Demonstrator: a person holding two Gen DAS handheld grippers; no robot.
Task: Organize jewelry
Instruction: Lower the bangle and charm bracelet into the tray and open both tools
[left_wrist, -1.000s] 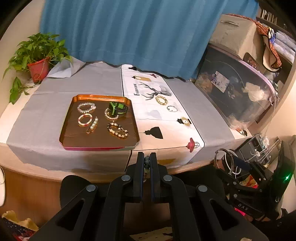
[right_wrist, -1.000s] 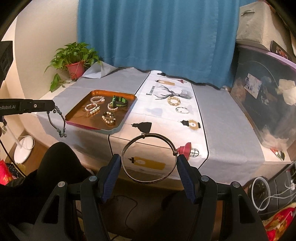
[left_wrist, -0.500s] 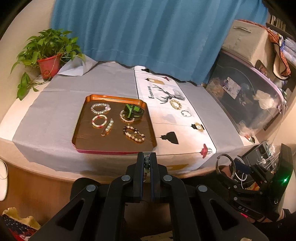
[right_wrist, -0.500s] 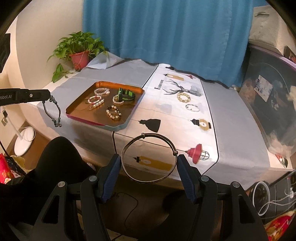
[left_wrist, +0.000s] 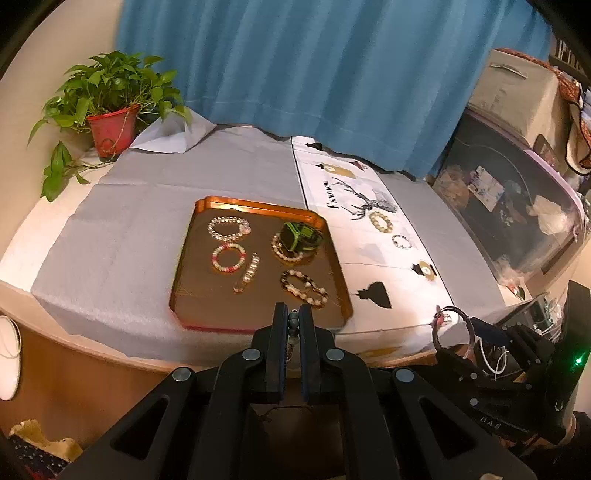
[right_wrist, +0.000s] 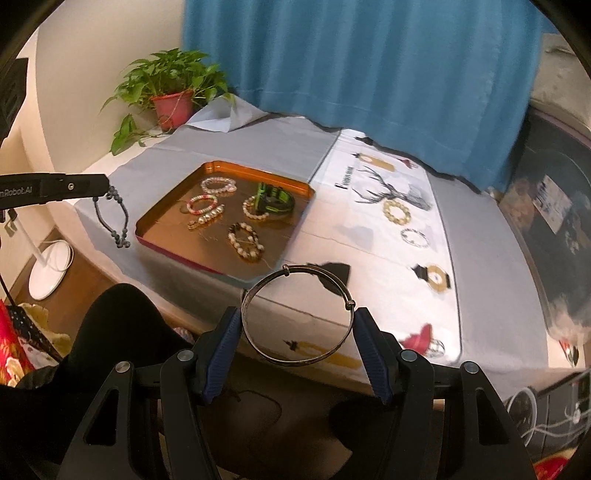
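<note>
Jewelry: orange tray (right_wrist: 173, 206) on the grey-clothed counter (left_wrist: 122, 236) holds several bead bracelets (left_wrist: 228, 257). Right claw (right_wrist: 298, 322) grips a thin metal bangle (right_wrist: 297, 360) across its width, before the counter edge. Left claw (left_wrist: 293, 318) pinched tight on a dark beaded cord bracelet (right_wrist: 120, 225), dangling.

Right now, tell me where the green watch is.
The green watch sits in the orange tray, at its far right corner in the left wrist view, overlapping a pale beaded bracelet, left of the white deer-print runner.
</note>
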